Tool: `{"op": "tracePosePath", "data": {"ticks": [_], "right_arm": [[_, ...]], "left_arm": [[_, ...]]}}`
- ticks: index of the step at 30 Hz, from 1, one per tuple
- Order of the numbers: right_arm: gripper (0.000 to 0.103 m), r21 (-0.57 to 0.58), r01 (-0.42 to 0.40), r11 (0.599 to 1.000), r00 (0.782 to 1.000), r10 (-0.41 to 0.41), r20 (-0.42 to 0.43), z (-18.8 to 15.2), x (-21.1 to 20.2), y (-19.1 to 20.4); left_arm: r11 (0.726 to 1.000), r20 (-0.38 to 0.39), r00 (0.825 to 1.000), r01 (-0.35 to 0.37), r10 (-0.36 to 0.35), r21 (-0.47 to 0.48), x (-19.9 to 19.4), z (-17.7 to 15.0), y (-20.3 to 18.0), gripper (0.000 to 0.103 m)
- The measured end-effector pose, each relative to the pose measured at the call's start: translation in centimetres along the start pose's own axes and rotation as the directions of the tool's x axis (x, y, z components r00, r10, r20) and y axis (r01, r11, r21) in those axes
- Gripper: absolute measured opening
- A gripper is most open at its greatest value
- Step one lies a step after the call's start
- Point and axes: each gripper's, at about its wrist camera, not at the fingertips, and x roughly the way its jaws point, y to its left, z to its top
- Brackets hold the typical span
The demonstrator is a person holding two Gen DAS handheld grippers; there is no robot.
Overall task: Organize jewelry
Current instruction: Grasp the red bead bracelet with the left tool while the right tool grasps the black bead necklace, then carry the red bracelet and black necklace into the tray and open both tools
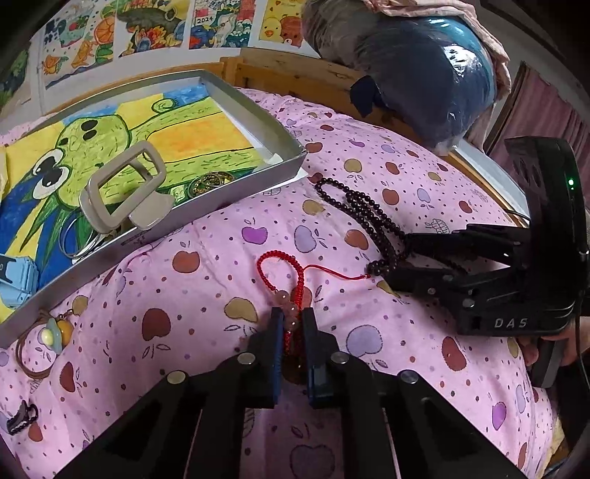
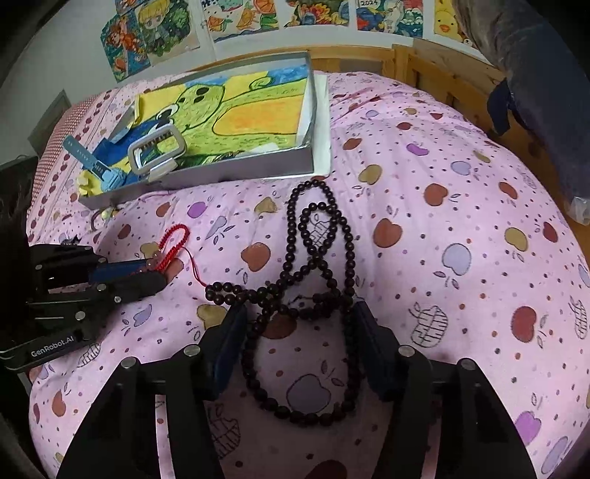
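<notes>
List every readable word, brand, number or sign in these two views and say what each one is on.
"DAS": on the body of the right tool, seen from the left wrist view.
"GenRobot.AI": on the body of the left tool, seen from the right wrist view.
"2024": on a wall poster, also visible on the same poster in the right wrist view.
Markings on the blue watch strap in the tray are too small to read.

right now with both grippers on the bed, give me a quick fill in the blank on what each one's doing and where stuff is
1. The left gripper is shut on the ____ bracelet.
2. The right gripper is ____ around the dark bead necklace.
3. The gold rings lie inside the ____.

Missing words: red; open; tray
</notes>
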Motion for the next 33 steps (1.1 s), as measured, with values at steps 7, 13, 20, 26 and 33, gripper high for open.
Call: {"op": "tracePosePath", "data": {"ticks": [7,13,20,26,33], "right_arm": [[0.024,0.003,-0.022,1.0,1.0,0.022,-0.012,0.1,1.1,0.2],[0.01,0.014,-0.036,0.999,0.999,0.035,0.022,-0.2,0.6,0.0],[0.005,-0.025,-0.014,1.0,0.988,0.018,0.151,0.1,-2.8,0.8],[0.005,-0.067,0.019,0.998,0.979,-0.005,0.205,1.5,-5.1,1.8],[0.005,-0.107,0.034,0.994,0.968,-0.007,0.25,3.1,-7.3,3.5]], "left_arm": [[1.0,0.006,1.0,-0.009,0.009,-0.015,-0.1,-0.1,0.0,0.008],[1.0,0.034,0.999,-0.021,0.022,-0.02,-1.0,-0.3,0.0,0.008],[0.999,0.083,0.996,-0.021,0.023,-0.028,-2.9,0.0,0.1,0.008],[0.999,0.125,0.991,-0.033,0.037,-0.033,-5.1,0.6,0.5,0.008],[0.998,0.173,0.983,-0.046,0.053,-0.043,-7.7,1.5,1.6,0.008]]}}
